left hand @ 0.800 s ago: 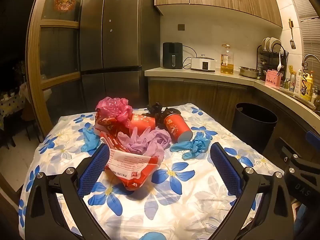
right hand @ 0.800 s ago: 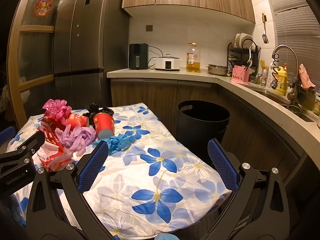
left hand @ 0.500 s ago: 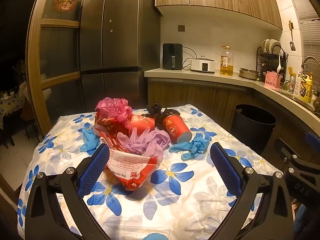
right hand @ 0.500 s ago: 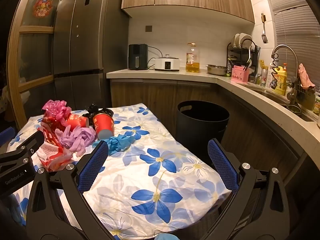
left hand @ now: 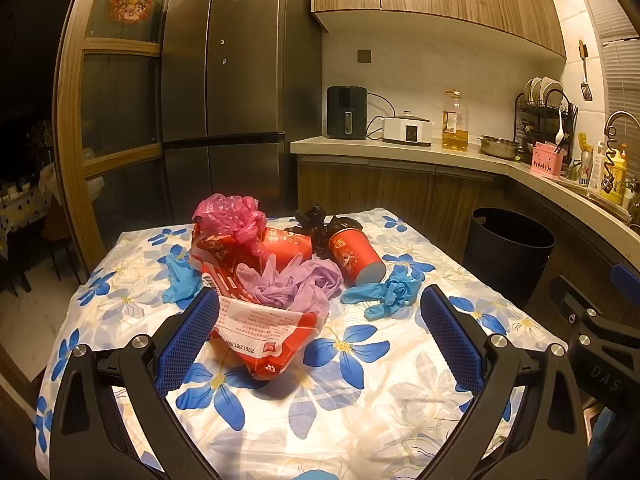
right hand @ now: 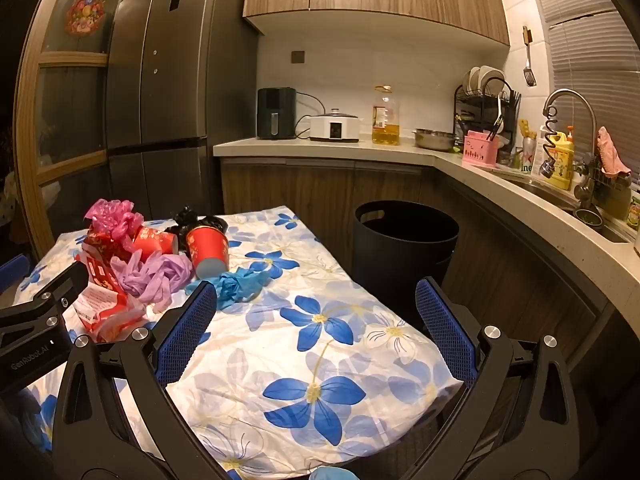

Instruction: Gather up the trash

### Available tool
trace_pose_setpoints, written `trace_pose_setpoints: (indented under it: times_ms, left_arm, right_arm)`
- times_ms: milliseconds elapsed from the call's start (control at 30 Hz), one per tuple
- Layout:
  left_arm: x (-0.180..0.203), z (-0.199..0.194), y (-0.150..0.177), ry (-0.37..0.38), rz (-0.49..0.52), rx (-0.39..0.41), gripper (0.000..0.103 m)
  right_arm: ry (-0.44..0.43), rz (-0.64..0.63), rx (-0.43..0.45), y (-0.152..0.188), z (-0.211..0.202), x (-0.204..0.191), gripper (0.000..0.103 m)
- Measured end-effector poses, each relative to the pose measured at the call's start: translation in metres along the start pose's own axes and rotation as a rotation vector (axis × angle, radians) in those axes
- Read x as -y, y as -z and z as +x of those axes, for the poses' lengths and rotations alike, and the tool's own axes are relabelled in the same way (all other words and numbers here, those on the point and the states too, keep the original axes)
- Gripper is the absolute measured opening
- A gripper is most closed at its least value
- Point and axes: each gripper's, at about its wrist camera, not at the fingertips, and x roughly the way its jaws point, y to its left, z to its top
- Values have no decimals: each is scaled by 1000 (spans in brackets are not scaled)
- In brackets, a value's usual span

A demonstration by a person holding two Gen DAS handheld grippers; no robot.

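Note:
Trash lies in a heap on the flowered table [left hand: 360, 400]: a red and white packet [left hand: 264, 336], purple gloves [left hand: 296, 284], a pink plastic bag [left hand: 228, 216], a tipped red paper cup [left hand: 354, 254], a black bag [left hand: 316, 220] and blue gloves [left hand: 384, 292]. A black trash bin [left hand: 510, 248] stands right of the table. My left gripper [left hand: 316, 332] is open and empty, just short of the packet. My right gripper [right hand: 316, 332] is open and empty over the table's right part, with the heap [right hand: 156, 272] to its left and the bin [right hand: 404, 240] ahead.
A dark fridge [left hand: 236, 92] stands behind the table. A counter [right hand: 360, 148] runs along the back and right with an air fryer, cooker, oil bottle, dish rack and sink [right hand: 560, 196]. Another blue glove [left hand: 180, 280] lies left of the heap.
Both grippers have barely moved; the view has crept slightly. Nothing was taken hold of or let go.

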Motion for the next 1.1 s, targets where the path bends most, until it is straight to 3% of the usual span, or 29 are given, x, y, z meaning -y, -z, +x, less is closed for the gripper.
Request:
trace_pose_setpoints:
  times_ms: [1100]
  left_arm:
    - [-2,0,1,5,-13,4,97]
  right_arm:
    - [0,2,0,1,0,2,98]
